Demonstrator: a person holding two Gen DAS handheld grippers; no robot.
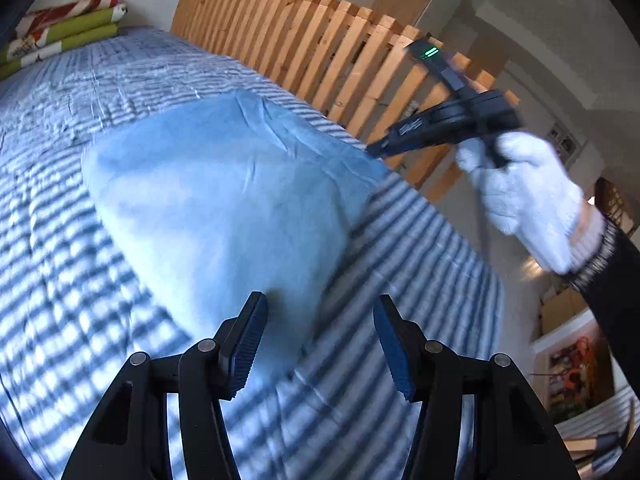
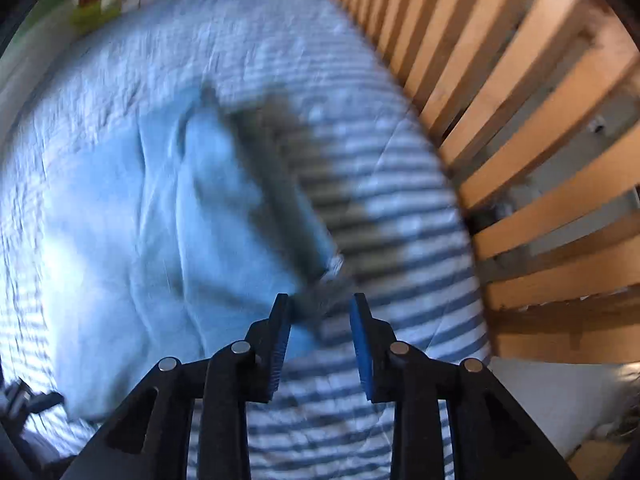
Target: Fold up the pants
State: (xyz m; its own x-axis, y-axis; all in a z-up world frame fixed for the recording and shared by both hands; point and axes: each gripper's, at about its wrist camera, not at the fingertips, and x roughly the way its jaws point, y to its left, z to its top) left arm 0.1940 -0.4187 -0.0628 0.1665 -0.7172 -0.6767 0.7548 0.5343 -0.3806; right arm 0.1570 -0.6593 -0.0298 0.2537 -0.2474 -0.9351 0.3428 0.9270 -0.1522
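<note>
Light blue pants lie folded flat on the blue-and-white striped bedspread. My left gripper is open just above the near edge of the pants, with nothing between its fingers. In the left wrist view the right gripper hovers over the far right corner of the pants, held by a white-gloved hand. In the blurred right wrist view the pants spread to the left, and my right gripper is open over their near right corner, holding nothing.
A wooden slatted bed rail runs along the right side of the bed, also seen as the rail. Folded red, white and green bedding lies at the far end. A white pillow lies low at the right.
</note>
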